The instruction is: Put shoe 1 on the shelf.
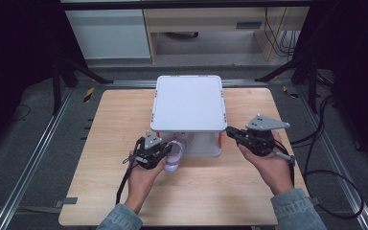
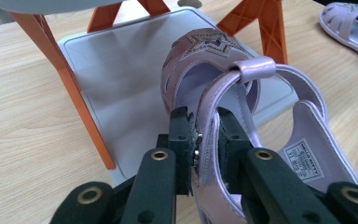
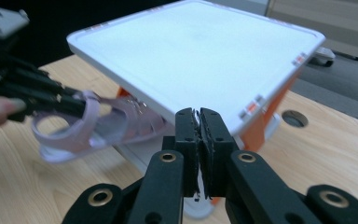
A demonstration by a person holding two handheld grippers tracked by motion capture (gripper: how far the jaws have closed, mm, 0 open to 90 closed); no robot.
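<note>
Left gripper: jaws clamped on the heel strap of a lilac sandal. The sandal's toe rests on the lower shelf of a white rack with orange legs; its heel end hangs out over the table. In the high view the sandal sits at the rack's front left corner. A second sandal lies on the table, apart. Right gripper: jaws pressed together, holding nothing, in front of the top shelf.
</note>
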